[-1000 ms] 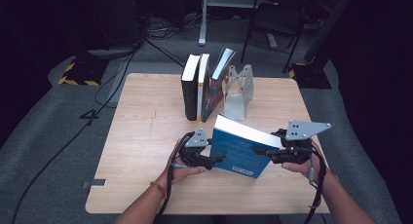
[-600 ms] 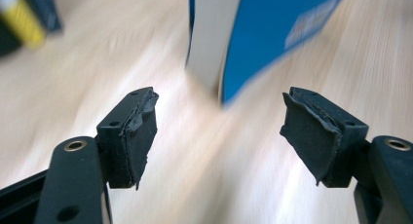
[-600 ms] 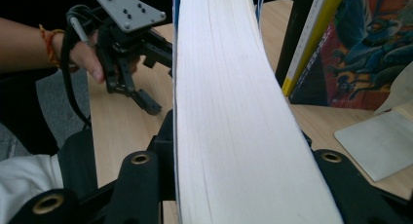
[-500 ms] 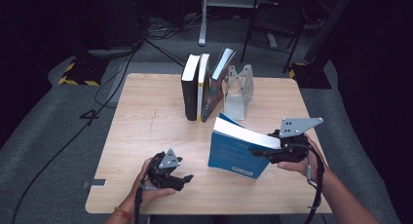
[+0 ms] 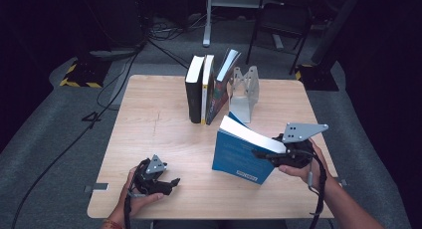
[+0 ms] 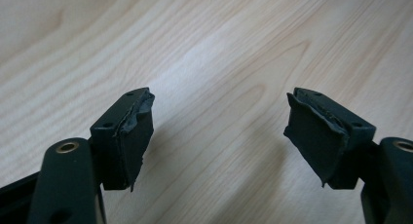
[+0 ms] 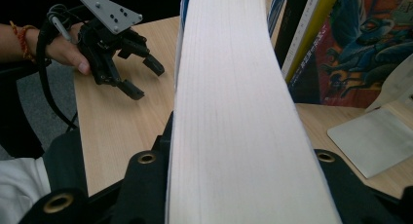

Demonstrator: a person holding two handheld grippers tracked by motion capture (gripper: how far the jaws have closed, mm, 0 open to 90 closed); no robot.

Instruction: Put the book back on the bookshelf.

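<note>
The right hand-held gripper [image 5: 263, 154] pinches a blue paperback book [image 5: 241, 154] by its page edge, jaws having just closed further on it, and holds it tilted at the near right of the tabletop [image 5: 154, 124], its lower corner near the wood. The left hand-held gripper [image 5: 171, 181] rests low at the near left, well apart from the book, jaws just opened further, spread with nothing between them. Three upright books [image 5: 206, 87] lean beside a metal bookend [image 5: 244, 92] at the far side.

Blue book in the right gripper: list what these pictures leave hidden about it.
- Blue book, high view: cover text too small to read.
- Right gripper view: page edges cover the right gripper's fingers, so the pad contact is hidden.
- High view: the book's spine faces away.
</note>
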